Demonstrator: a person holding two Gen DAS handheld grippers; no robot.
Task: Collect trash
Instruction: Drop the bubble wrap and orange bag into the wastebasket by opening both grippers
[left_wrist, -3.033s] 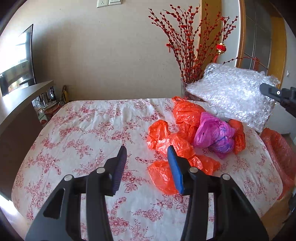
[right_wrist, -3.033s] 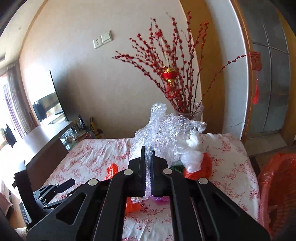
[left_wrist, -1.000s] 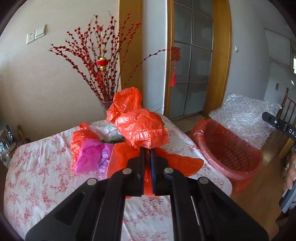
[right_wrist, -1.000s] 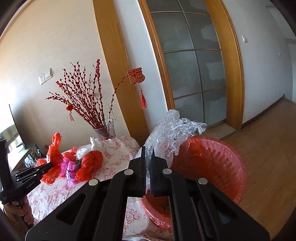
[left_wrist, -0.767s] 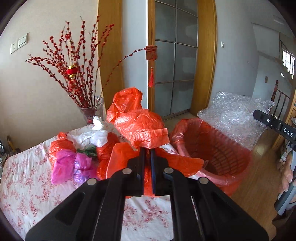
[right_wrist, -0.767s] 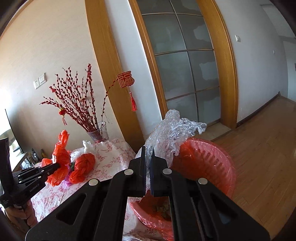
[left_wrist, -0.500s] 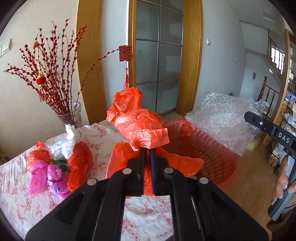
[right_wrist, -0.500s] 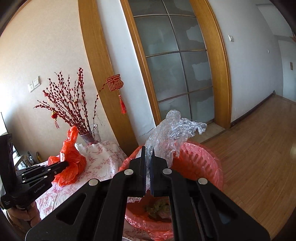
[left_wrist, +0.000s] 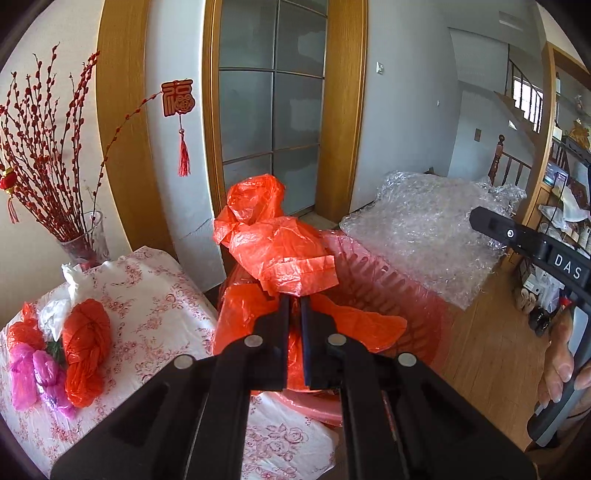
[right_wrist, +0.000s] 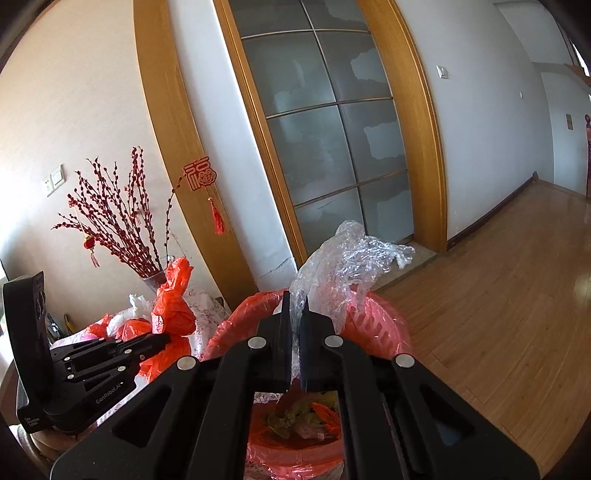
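Note:
My left gripper (left_wrist: 294, 301) is shut on a crumpled orange plastic bag (left_wrist: 269, 240) and holds it over the near rim of the red bin (left_wrist: 399, 295). My right gripper (right_wrist: 294, 301) is shut on a sheet of clear bubble wrap (right_wrist: 347, 258) and holds it above the same red bin (right_wrist: 380, 325), which has scraps at its bottom. The bubble wrap also shows in the left wrist view (left_wrist: 424, 229), and the orange bag in the right wrist view (right_wrist: 173, 306). More bags lie on the table: orange (left_wrist: 86, 336), pink (left_wrist: 29, 373), white (left_wrist: 70, 291).
The table with a floral cloth (left_wrist: 155, 306) stands left of the bin. A glass vase of red-berry branches (left_wrist: 86, 240) is at its far corner. A glass sliding door (right_wrist: 332, 147) and wooden floor (right_wrist: 498, 314) lie beyond the bin.
Both grippers have swung right from the table towards the bin, carrying the orange bag and the bubble wrap. The bin now sits directly below both.

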